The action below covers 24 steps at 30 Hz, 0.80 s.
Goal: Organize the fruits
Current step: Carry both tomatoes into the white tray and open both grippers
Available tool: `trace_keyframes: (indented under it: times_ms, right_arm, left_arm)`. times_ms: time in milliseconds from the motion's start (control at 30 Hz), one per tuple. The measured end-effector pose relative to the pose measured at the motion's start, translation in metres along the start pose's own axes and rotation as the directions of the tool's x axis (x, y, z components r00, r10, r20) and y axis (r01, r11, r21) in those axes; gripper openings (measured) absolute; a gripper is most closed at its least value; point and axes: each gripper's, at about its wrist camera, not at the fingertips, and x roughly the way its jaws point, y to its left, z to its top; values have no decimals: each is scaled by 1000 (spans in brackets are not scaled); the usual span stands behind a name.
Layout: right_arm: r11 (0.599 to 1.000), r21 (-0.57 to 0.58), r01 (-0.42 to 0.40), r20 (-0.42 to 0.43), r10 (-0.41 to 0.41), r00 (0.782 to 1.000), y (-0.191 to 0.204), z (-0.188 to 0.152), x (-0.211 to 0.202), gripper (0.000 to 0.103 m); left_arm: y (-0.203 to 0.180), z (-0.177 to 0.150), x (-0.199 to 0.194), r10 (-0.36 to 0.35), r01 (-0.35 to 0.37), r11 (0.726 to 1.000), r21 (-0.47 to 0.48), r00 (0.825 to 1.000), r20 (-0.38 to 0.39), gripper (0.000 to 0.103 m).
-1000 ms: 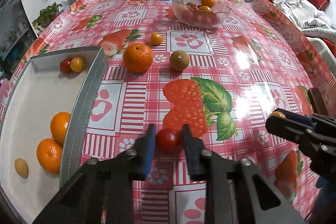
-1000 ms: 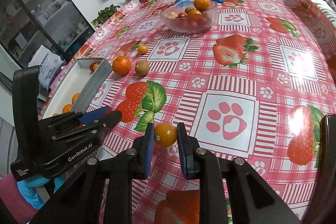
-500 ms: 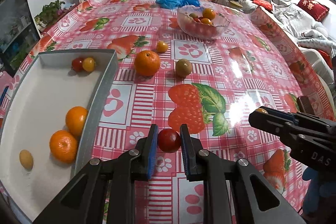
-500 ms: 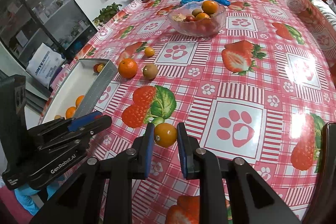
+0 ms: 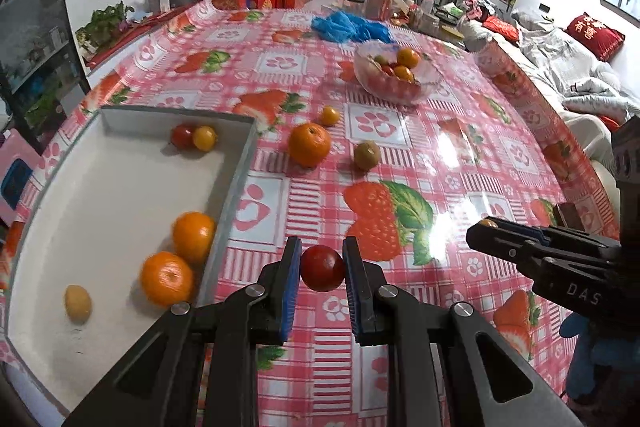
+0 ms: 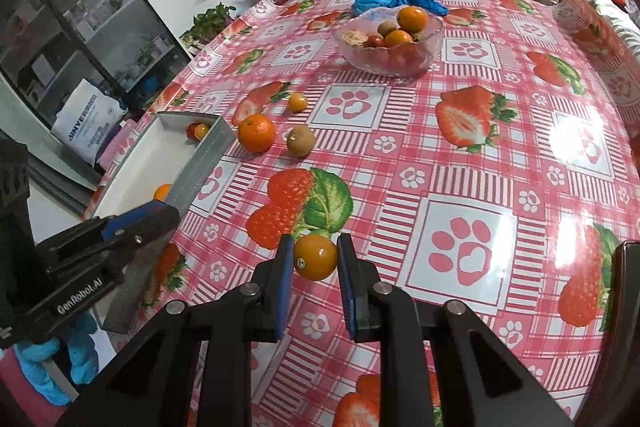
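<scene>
**A:** Pink checked oilcloth with strawberries and paw prints covers the round tabletop (image 5: 460, 163). So where is the fruit we are sorting?

**B:** The left hand-held gripper (image 5: 322, 269) is clenched on a small round red cherry tomato (image 5: 322, 267), carried clear of the cloth just right of the shallow white rectangular tray with grey walls (image 5: 236, 183). The right hand-held gripper (image 6: 316, 263) is clamped on a small round orange-yellow cherry tomato (image 6: 315, 257) above the printed strawberry.

**A:** What already sits in the tray?

**B:** Two glossy orange mandarins (image 5: 193, 235) side by side near the wall, a small tan oval fruit (image 5: 78, 303) beside them, and a red and yellow tomato pair (image 5: 194, 137) touching in the far corner.

**A:** And outside it?

**B:** A big orange mandarin (image 5: 310, 144), a brownish round fruit (image 5: 367, 155) and a tiny yellow tomato (image 5: 330, 115) lie loose on the cloth; the clear glass bowl (image 5: 398, 75) beyond holds more.

**A:** How should the drop go?

**B:** I'd judge that the red one belongs with the tomato pair. Clear the grey wall, lower close to the tray floor near that corner, then open gently, since round fruit rolls. Keep the squeeze light; the skin could split. Bring the two grippers in one at a time, so they don't collide.
</scene>
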Motion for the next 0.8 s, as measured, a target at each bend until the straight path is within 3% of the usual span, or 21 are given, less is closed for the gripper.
trace_keyframes:
  times_ms: [467, 800]
  right_arm:
    - [998, -60, -11, -4, 10, 1000, 35, 15, 4, 23]
    - [990, -136, -42, -40, 37, 999, 86, 27, 24, 23]
  left_arm:
    - [41, 3, -24, 35, -32, 998, -57, 998, 58, 22]
    - [78, -2, -30, 66, -58, 993, -106, 995, 78, 22]
